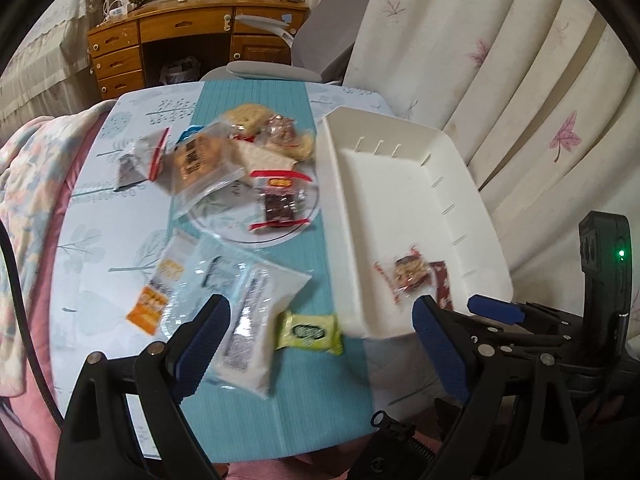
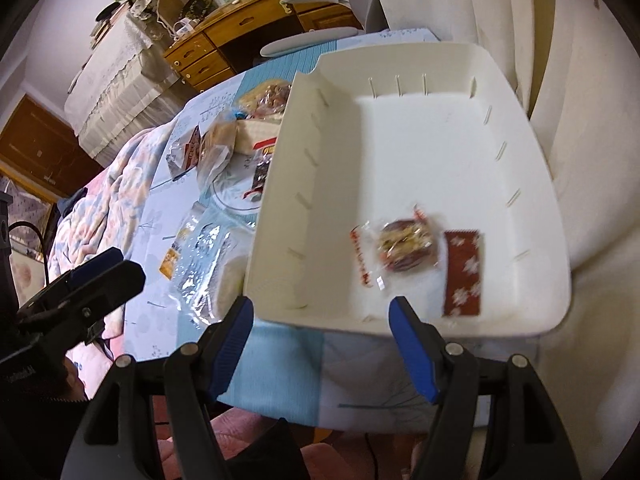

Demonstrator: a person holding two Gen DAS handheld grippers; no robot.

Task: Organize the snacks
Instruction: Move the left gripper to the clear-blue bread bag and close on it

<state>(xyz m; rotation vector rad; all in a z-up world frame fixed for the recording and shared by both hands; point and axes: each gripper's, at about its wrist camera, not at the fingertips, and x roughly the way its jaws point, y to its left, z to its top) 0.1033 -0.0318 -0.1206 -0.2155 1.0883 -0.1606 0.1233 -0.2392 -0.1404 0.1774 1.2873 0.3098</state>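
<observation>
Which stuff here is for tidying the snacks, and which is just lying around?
For the job:
white bin
cookie packet and red packet inside it
green candy
snack pile on the table

Just lying about:
wooden desk
blanket
curtain

Legible markings: none can be read with certainty.

Printing is present on several wrappers but is blurred past reading: dark lettering on the orange-brown snack bag (image 1: 198, 160), a yellow logo patch on the red-edged clear packet (image 1: 279, 200), an oval dark emblem on the yellow-green sachet (image 1: 309, 334), barcode-like print on the white pouch (image 1: 256, 320), and red characters along the seam of the clear wrapper (image 2: 394, 250) in the white bin (image 2: 532, 184). The dark red sachet (image 2: 463, 274) bears only a white floral pattern. Small white lettering on the black housing (image 2: 20, 374) at the left edge of the right wrist view is illegible.
</observation>
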